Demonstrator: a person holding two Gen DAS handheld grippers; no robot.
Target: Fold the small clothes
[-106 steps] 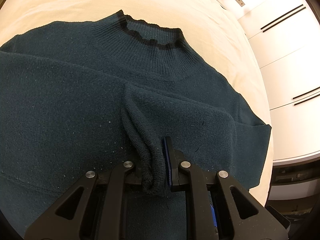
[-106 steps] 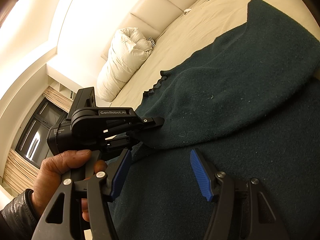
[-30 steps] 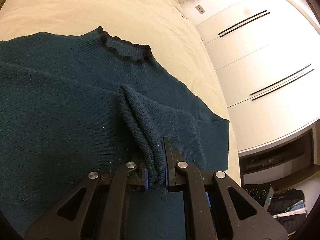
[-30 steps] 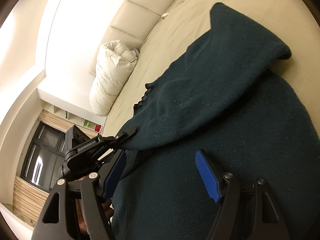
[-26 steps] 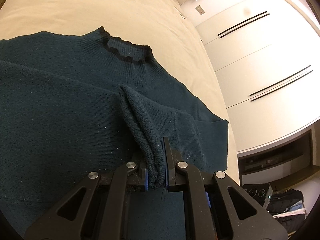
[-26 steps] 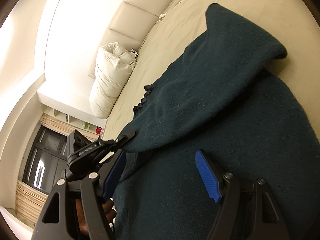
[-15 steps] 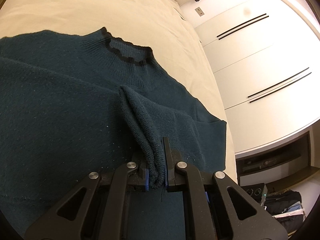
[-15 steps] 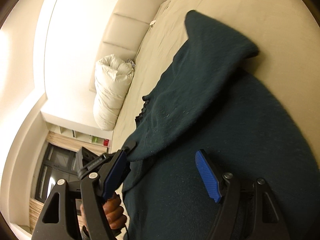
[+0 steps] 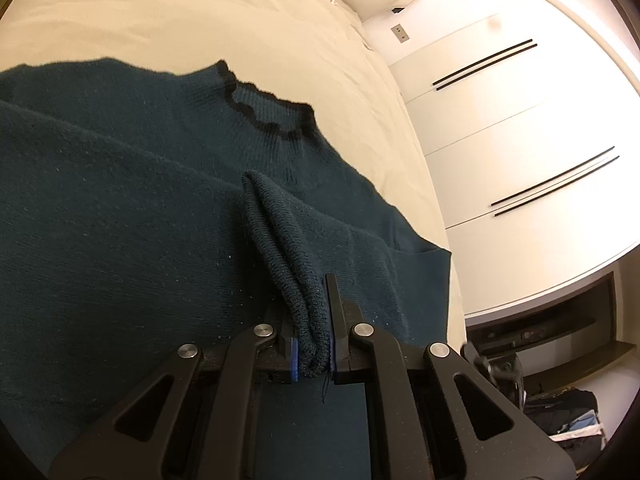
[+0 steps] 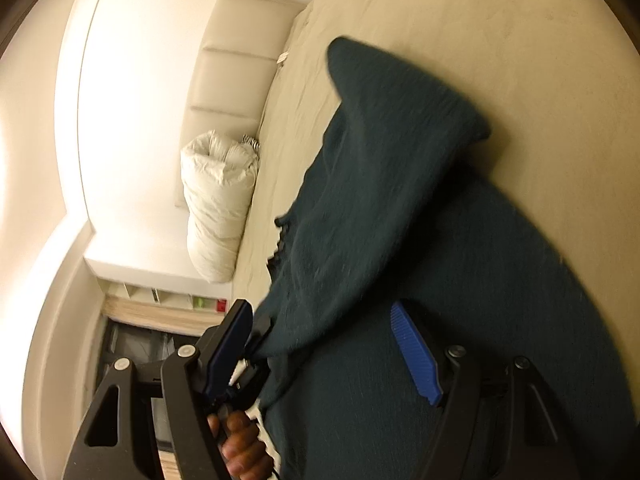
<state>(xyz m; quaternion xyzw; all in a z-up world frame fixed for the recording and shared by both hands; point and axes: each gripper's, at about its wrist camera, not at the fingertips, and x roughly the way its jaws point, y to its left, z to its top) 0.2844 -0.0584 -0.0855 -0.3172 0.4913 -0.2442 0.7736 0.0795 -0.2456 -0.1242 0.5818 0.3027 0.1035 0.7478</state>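
The left tool point(image 9: 312, 344) pinched a sleeve point(image 9: 288, 256) over the sweater point(image 9: 120, 216), mid-fold; the right tool point(image 10: 326, 344) gaped empty, release likely next.

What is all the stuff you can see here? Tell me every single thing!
sweater: one, dark teal with a black frilly collar, spread on the bed, one part pinched up
bed: one, cream sheet, under the sweater
headboard: one, cream padded, at the bed's far end
rolled duvet: one, white, against the headboard
wardrobe doors: white with thin black handles, beside the bed
clothes pile: dark, on the floor, too blurry to count
left gripper: one, black with blue pads, shut on the sweater
right gripper: one, black with blue pads, open above the sweater
hand: one, holding the left gripper's handle
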